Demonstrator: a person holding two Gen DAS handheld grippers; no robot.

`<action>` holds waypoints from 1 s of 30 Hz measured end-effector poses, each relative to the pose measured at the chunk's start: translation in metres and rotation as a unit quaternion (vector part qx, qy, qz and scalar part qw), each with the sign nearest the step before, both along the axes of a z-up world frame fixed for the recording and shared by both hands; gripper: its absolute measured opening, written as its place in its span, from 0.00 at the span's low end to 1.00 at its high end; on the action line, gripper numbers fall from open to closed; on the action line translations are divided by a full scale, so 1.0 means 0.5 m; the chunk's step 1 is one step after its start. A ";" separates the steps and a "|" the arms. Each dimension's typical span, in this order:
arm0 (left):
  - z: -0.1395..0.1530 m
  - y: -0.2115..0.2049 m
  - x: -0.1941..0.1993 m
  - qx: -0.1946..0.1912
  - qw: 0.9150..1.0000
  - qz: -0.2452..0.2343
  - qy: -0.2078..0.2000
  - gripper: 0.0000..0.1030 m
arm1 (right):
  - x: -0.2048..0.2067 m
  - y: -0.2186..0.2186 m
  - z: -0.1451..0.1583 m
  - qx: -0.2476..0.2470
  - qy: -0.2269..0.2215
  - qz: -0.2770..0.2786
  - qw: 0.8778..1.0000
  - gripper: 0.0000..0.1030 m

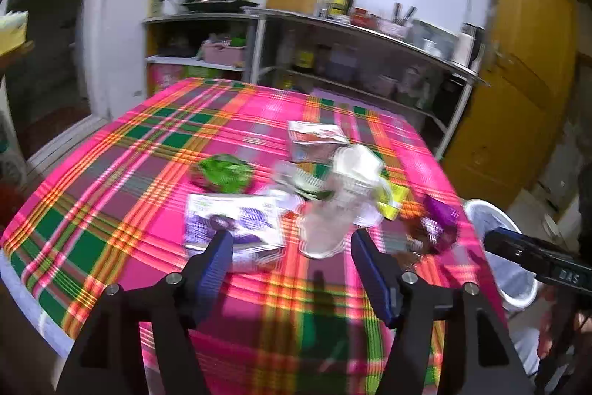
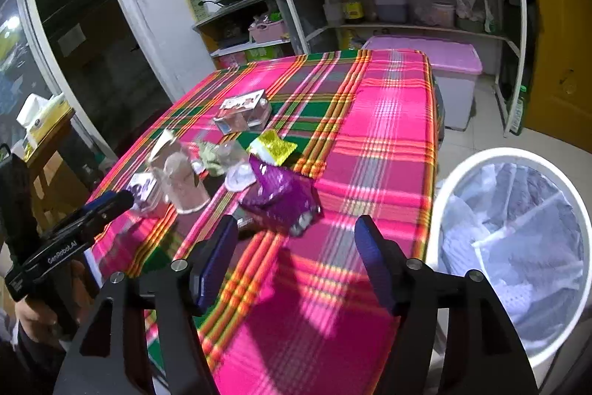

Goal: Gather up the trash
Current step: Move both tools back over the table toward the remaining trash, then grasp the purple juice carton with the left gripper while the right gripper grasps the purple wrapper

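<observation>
Both tongs, left [image 1: 290, 247] and right [image 2: 296, 239], gape empty over the table [image 2: 388, 136], trash [image 2: 277, 191] mid-frame, bin [image 2: 518, 228] lower right, "GenRobot.AI" legible on the left tongs' body.

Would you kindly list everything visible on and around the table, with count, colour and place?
tablecloth: one, pink plaid, covering the table
purple wrapper: one, purple, nearest the right gripper
yellow packet: one, yellow-green, behind the purple wrapper
clear cup: one, transparent, on the table near the left gripper
green wrapper: one, green, left of the pile
purple-print pouch: one, white and purple, before the left gripper
bin: one, white, lined, beside the table
left gripper: jaws open, empty
right gripper: jaws open, empty
</observation>
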State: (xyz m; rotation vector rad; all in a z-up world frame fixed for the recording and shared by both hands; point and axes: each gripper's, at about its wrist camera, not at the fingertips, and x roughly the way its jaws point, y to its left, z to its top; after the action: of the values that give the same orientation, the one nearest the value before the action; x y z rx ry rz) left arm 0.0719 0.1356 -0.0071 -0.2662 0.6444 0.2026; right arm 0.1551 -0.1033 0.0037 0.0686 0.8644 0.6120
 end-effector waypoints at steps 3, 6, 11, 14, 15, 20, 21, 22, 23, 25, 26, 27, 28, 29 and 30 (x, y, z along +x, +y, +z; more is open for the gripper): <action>-0.009 0.028 0.017 0.001 1.000 0.017 0.008 0.66 | 0.017 0.015 -0.003 -0.004 0.001 -0.001 1.000 0.66; -0.019 0.046 0.034 0.009 1.000 0.026 0.013 0.67 | 0.033 0.030 -0.007 -0.008 0.004 -0.001 1.000 0.66; -0.035 0.060 0.045 0.018 0.999 0.038 0.021 0.75 | 0.056 0.059 -0.023 -0.022 0.012 0.004 1.000 0.67; -0.044 0.064 0.054 0.017 0.999 0.037 0.028 0.75 | 0.064 0.071 -0.035 -0.031 0.020 0.007 0.999 0.67; -0.047 0.065 0.056 0.016 0.999 0.035 0.030 0.75 | 0.066 0.072 -0.040 -0.036 0.025 0.006 0.999 0.67; -0.064 0.064 0.068 0.009 0.998 0.033 0.047 0.75 | 0.070 0.070 -0.045 -0.039 0.027 0.004 0.999 0.67; -0.068 0.065 0.069 0.006 0.998 0.032 0.049 0.75 | 0.069 0.069 -0.044 -0.040 0.025 0.003 0.999 0.67; -0.071 0.066 0.069 0.004 0.998 0.033 0.050 0.75 | 0.069 0.068 -0.043 -0.041 0.024 0.001 0.999 0.66; -0.073 0.067 0.069 0.002 0.998 0.034 0.050 0.75 | 0.069 0.066 -0.043 -0.039 0.025 -0.001 0.999 0.62; -0.078 0.073 0.070 -0.008 0.998 0.035 0.051 0.75 | 0.070 0.064 -0.043 -0.038 0.028 -0.004 0.999 0.50; -0.080 0.076 0.069 -0.012 0.998 0.036 0.051 0.73 | 0.070 0.062 -0.044 -0.039 0.029 -0.006 0.999 0.47; -0.082 0.077 0.070 -0.013 0.998 0.037 0.052 0.72 | 0.070 0.060 -0.045 -0.039 0.030 -0.008 0.999 0.40; -0.082 0.077 0.069 -0.013 0.998 0.036 0.051 0.72 | 0.071 0.058 -0.046 -0.039 0.032 -0.009 0.999 0.39; -0.082 0.077 0.067 -0.012 0.998 0.036 0.050 0.72 | 0.070 0.054 -0.046 -0.036 0.032 -0.011 0.999 0.39; -0.082 0.076 0.065 -0.012 0.998 0.036 0.049 0.72 | 0.068 0.052 -0.045 -0.036 0.031 -0.012 0.999 0.38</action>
State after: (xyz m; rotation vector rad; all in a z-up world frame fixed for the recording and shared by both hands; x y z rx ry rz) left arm 0.1046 0.1738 -0.0480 -0.3037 0.7362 0.2790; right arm 0.1893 -0.0771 -0.0185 0.0323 0.9429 0.5587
